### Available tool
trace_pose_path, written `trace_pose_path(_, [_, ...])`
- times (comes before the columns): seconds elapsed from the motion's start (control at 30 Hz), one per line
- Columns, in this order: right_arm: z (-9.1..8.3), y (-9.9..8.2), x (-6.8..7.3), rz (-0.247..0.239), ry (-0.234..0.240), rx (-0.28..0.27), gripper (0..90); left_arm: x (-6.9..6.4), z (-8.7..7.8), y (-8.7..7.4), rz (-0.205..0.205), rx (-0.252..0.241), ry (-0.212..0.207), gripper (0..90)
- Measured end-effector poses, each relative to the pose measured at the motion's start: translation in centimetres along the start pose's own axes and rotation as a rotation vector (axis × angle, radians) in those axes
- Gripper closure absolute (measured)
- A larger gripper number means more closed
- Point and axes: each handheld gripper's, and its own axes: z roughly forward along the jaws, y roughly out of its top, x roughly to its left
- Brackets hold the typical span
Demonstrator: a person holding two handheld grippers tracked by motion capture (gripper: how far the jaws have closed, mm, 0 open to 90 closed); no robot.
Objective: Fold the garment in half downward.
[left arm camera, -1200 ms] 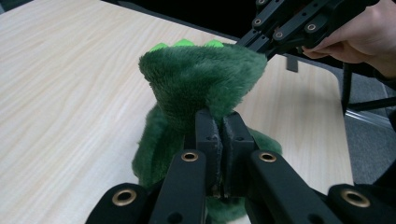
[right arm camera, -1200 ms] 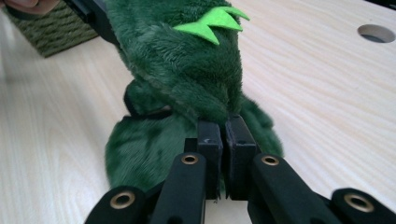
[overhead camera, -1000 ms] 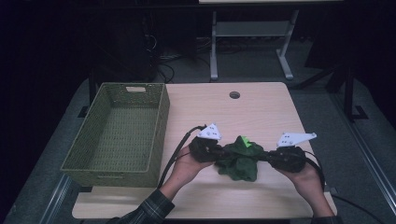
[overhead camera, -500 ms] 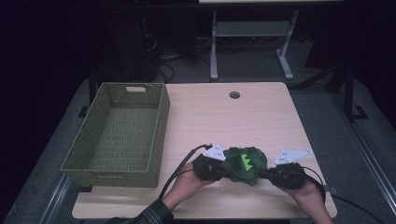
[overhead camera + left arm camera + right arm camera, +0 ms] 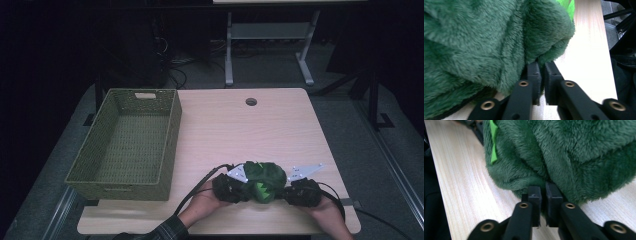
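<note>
Sitting at the near edge of the tabletop (image 5: pixel 280 130), well apart from the basket (image 5: pixel 125 142), the green plush (image 5: pixel 265 177) is pinched by left gripper (image 5: pixel 231 187) and right gripper (image 5: pixel 301 191). Fingers clenched on fuzz only; likely slip.

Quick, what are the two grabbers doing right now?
Left gripper: jaws shut on the green plush toy.
Right gripper: jaws shut on the green plush toy too.

No writing, label, brand or number can be read anywhere.
</note>
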Motion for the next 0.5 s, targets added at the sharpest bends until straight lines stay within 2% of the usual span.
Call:
trace_pose_path(0.07, [-0.2, 0.0, 0.0, 0.003, 0.004, -0.014, 74.5, -0.3, -0.3, 0.1, -0.003, -0.008, -0.002, 74.6])
trace_pose_path(0.17, [-0.9, 0.0, 0.2, 0.011, -0.001, -0.027, 67.7, -0.6, -0.9, 0.2, 0.002, -0.014, 0.002, 66.2])
trace_pose_path(0.33, [-1.8, -0.4, 0.9, 0.015, 0.0, -0.044, 60.0, -1.4, -1.8, 0.5, 0.006, -0.026, 0.003, 56.9])
trace_pose_path(0.5, [-2.5, -0.8, 1.7, 0.002, -0.007, -0.056, 54.5, -2.3, -2.7, 0.5, 0.021, -0.033, 0.005, 52.3])
